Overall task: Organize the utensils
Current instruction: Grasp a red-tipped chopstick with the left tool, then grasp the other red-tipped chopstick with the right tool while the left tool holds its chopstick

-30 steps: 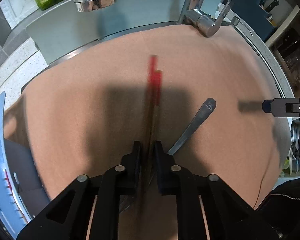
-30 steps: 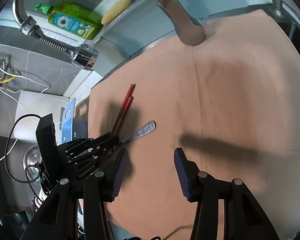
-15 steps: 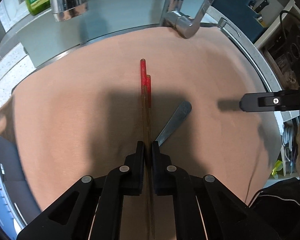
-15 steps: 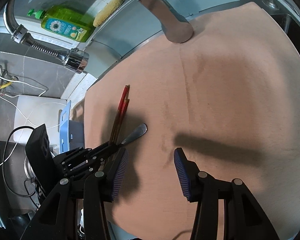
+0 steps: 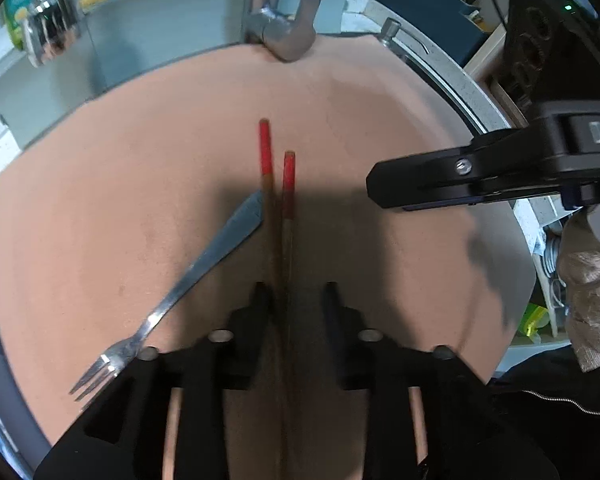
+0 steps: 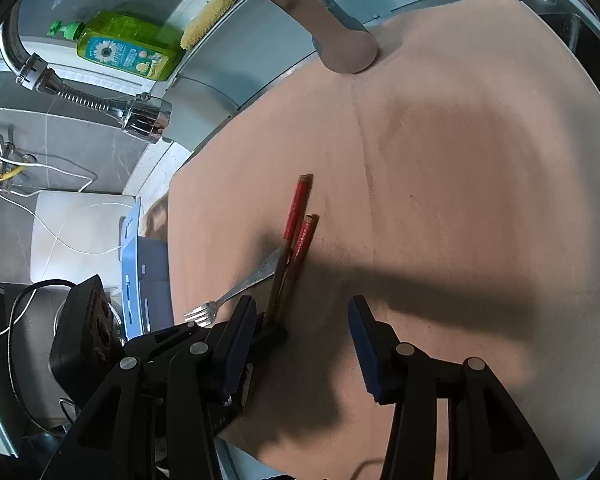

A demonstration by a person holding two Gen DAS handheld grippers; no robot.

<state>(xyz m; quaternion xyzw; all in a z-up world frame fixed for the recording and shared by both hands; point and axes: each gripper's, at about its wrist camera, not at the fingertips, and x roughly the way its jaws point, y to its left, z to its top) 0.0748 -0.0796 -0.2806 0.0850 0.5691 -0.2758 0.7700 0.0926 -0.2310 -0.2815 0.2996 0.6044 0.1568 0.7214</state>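
Two red-tipped chopsticks (image 5: 276, 200) lie side by side on the tan mat (image 5: 100, 200), their near ends running between the fingers of my left gripper (image 5: 296, 296). Its jaws are opening, and the pads stand clear of the sticks. A steel fork (image 5: 204, 264) lies slanted just left of the chopsticks, its handle tip touching them and its tines toward me. In the right wrist view the chopsticks (image 6: 296, 232) and the fork (image 6: 236, 292) sit ahead and left of my right gripper (image 6: 300, 320). That gripper is open and holds nothing.
A faucet (image 5: 284, 36) stands at the mat's far edge. A green soap bottle (image 6: 128, 46), a yellow sponge roll (image 6: 208, 16) and a sprayer head (image 6: 144, 118) sit at the back left. A blue rack (image 6: 134, 272) borders the mat's left side.
My left gripper carried the chopsticks rightward past the fork, which now lies on their left. Its jaws, shut on the sticks before, have parted. The right gripper stayed put.
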